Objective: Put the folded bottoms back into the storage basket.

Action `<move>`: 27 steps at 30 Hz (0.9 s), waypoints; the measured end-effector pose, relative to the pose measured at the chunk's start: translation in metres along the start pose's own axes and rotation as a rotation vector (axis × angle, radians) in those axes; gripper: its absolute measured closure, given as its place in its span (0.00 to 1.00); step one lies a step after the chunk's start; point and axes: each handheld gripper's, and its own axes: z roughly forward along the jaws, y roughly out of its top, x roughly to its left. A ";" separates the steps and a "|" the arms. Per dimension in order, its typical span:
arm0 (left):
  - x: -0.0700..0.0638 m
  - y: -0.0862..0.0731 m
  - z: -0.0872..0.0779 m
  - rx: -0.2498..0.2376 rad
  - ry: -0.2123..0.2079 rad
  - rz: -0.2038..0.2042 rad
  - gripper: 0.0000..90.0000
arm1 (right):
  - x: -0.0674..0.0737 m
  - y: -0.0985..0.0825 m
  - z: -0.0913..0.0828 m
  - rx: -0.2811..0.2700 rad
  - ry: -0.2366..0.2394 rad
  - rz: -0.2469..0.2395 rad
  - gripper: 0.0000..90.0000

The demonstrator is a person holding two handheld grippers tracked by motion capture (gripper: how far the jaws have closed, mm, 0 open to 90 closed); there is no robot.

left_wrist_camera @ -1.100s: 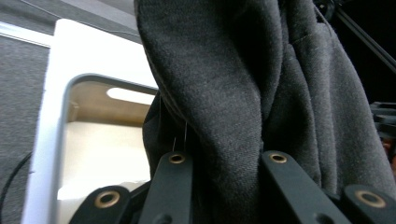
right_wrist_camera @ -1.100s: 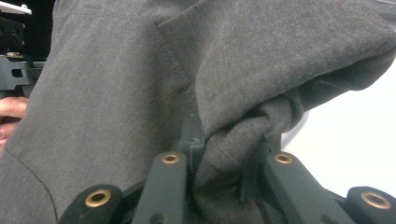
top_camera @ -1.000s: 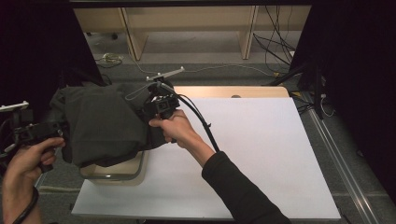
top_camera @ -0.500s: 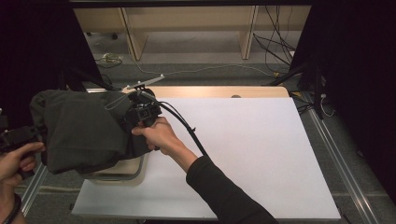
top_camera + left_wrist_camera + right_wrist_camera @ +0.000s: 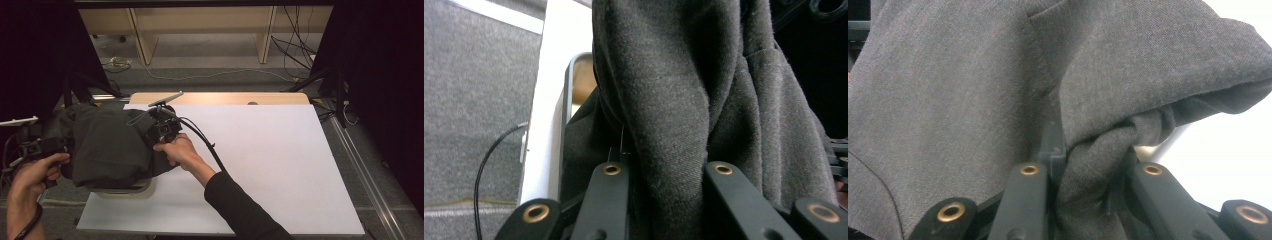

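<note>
A dark grey garment (image 5: 107, 147) hangs bunched between the two grippers, above the left edge of the white table (image 5: 270, 165). My left gripper (image 5: 52, 146) holds its left side from beyond the table's edge. In the left gripper view the cloth (image 5: 684, 95) is pinched between the black jaws of that gripper (image 5: 667, 172). My right gripper (image 5: 156, 131) is shut on the garment's right side. In the right gripper view a twisted fold of cloth (image 5: 973, 75) is squeezed in this gripper (image 5: 1089, 172). The garment hides both sets of fingertips in the high view.
A shallow pale tray (image 5: 127, 189) sits on the table's left edge, directly under the garment; its rim (image 5: 569, 85) is beside the cloth in the left gripper view. A wooden strip (image 5: 225, 98) runs along the table's far side. Cables lie on the floor behind.
Both grippers carried the garment left off the table's edge, then back right a little. It now hangs slightly lower over the tray, and both grips are unchanged.
</note>
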 end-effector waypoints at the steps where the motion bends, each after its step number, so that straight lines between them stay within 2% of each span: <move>1: 0.001 -0.001 0.005 -0.002 0.015 0.000 0.87 | -0.003 -0.001 0.001 0.004 -0.004 0.005 0.85; 3: 0.003 -0.003 0.016 0.001 0.051 -0.007 0.87 | -0.009 -0.002 0.004 0.014 -0.009 0.019 0.85; 7: 0.009 -0.008 0.033 0.026 0.058 -0.041 0.87 | -0.015 -0.003 0.008 0.031 -0.040 0.017 0.84; 11: 0.013 -0.014 0.048 0.050 0.100 -0.057 0.85 | -0.021 -0.005 0.011 0.045 -0.054 0.026 0.82; 14: 0.012 -0.017 0.057 0.061 0.142 -0.052 0.83 | -0.025 -0.006 0.013 0.054 -0.060 0.032 0.80; 19: 0.013 -0.024 0.074 0.114 0.190 -0.028 0.81 | -0.030 -0.008 0.016 0.080 -0.089 0.024 0.76; 23: 0.011 -0.024 0.075 0.110 0.196 -0.028 0.78 | -0.032 -0.009 0.015 0.087 -0.085 0.023 0.73; 25: 0.008 -0.022 0.074 0.113 0.217 -0.010 0.75 | -0.033 -0.009 0.014 0.091 -0.087 0.020 0.73; 26: 0.006 -0.021 0.071 0.117 0.239 0.012 0.71 | -0.033 -0.009 0.014 0.092 -0.087 0.020 0.73; 27: 0.005 -0.020 0.069 0.113 0.240 0.016 0.70 | -0.034 -0.010 0.013 0.091 -0.087 0.023 0.73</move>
